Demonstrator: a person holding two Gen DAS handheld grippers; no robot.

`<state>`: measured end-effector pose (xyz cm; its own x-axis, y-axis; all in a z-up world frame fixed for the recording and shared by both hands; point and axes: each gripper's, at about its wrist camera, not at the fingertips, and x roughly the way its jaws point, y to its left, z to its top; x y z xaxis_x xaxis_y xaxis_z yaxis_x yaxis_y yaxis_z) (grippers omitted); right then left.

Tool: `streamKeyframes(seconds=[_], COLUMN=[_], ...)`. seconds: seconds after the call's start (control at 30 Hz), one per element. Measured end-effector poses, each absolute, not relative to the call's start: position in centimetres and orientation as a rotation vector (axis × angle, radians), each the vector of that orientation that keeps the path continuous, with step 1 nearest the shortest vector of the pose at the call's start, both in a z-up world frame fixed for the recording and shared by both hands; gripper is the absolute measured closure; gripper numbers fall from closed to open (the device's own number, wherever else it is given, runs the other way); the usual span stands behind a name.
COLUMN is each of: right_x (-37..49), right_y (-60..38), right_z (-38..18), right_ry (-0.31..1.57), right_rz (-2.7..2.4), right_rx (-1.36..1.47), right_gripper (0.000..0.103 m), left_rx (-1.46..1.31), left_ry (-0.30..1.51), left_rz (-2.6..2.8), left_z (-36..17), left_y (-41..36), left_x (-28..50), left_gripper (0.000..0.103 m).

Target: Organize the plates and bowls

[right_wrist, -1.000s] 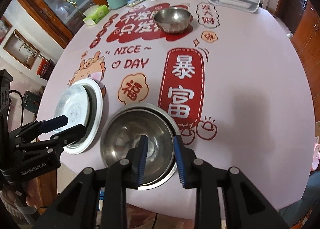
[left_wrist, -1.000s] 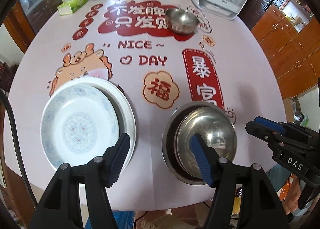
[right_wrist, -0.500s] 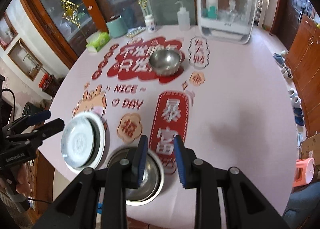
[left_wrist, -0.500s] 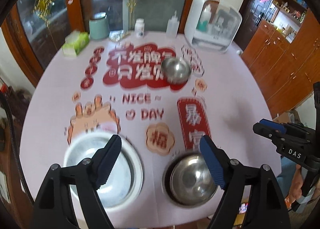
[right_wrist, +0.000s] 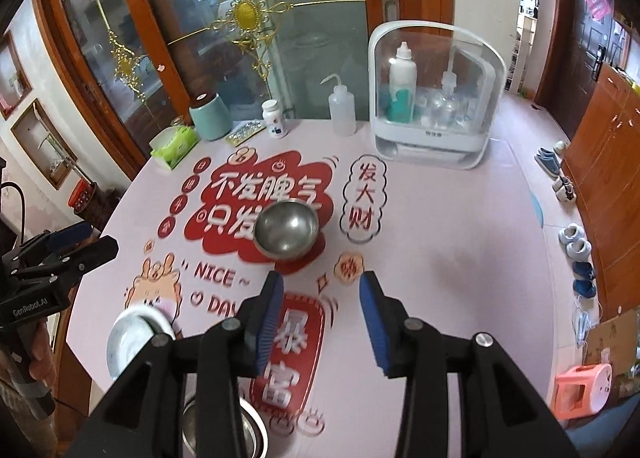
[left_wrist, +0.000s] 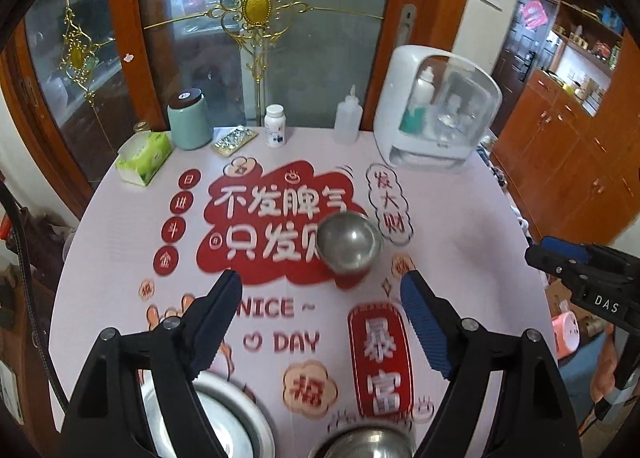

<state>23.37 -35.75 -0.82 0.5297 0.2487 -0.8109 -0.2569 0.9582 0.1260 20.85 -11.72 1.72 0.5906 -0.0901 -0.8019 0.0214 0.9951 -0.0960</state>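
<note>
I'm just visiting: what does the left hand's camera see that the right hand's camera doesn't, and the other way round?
Only the left wrist view shows the right gripper from outside, at its right edge, and open wooden shelves in the far room.

Only the right wrist view shows the left gripper from outside, at its left edge, plus shoes on the floor and an orange stool.

Both show the pink tablecloth, the small steel bowl standing alone mid-table, the white plates near the front edge, the white dispenser box and the squeeze bottle.
</note>
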Motion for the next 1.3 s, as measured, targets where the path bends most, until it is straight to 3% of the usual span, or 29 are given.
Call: streamKeyframes(seconds=[0.23, 0.8, 0.93, 1.23, 1.3], right_x=[30.7, 39.7, 40.2, 40.6, 40.5], right_y=[-35.2, -31.9, -31.5, -30.4, -30.2], right_z=[-4.7, -18.9, -20.0, -21.1, -21.2], right_ry=[1.068, 1.367, 1.384, 1.394, 1.398], right_rz=[0.337, 0.367, 0.375, 0.4, 0.403], right_rx=[0.043, 0.192, 0.207, 0.192, 0.181], right_gripper=[0.063, 0.063, 0.063, 0.063, 0.074], left_rx=[-0.094, -0.204, -0.207, -0.236, -0.252], left_ry=[0.993, 1.276, 1.307, 1.363, 1.372], left_rz=[-0.029, 0.02, 0.008, -0.034, -0.043], left_z=[-1.5, -17.6, -19.2, -21.5, -21.8], left_y=[-12.5, -11.9, -12.3, -12.7, -12.7], left_x=[27.5, 36.8, 37.3, 38.3, 38.4], left_gripper=[0.022, 0.024, 0.034, 0.073, 0.086])
